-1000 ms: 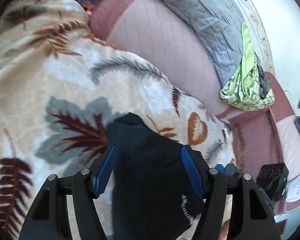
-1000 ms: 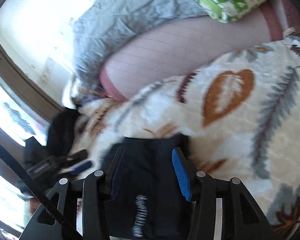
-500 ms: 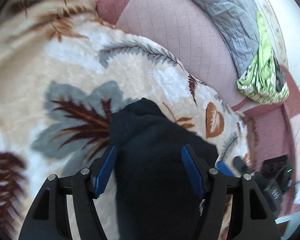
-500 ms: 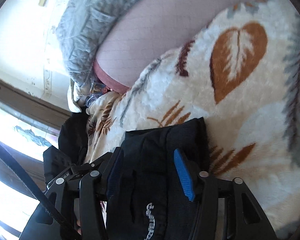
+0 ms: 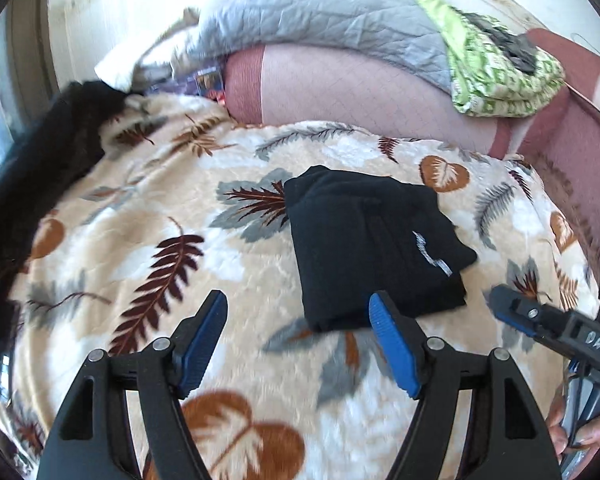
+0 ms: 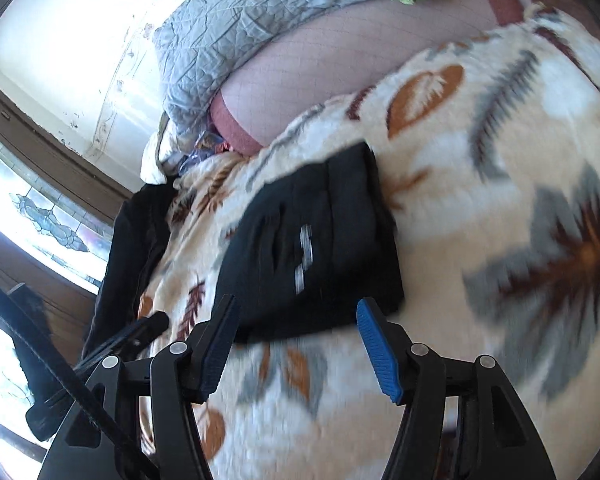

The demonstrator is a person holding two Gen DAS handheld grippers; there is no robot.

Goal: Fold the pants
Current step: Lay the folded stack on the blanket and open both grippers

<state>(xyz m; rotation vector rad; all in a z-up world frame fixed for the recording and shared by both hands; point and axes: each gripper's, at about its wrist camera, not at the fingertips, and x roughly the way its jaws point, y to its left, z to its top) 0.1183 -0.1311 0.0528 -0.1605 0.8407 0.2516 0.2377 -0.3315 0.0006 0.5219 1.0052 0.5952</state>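
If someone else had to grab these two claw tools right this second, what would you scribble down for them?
Left claw: open, empty, hanging over the leaf-print blanket just short of the pants.
Right claw: open, empty, at the near edge of the pants.
Pants: black, lying in a compact folded bundle in the middle of the blanket, white logo facing up; neither claw touches them.
Done: the fold looks finished and the pants are set down.
Left: probably nothing but a check; one corner near the logo sticks out a bit, so tidy it if you want a neater square.
Other dark clothing lies at the blanket's left edge.

Bare blanket [image 5: 260,344] around folded pants [image 5: 364,240]
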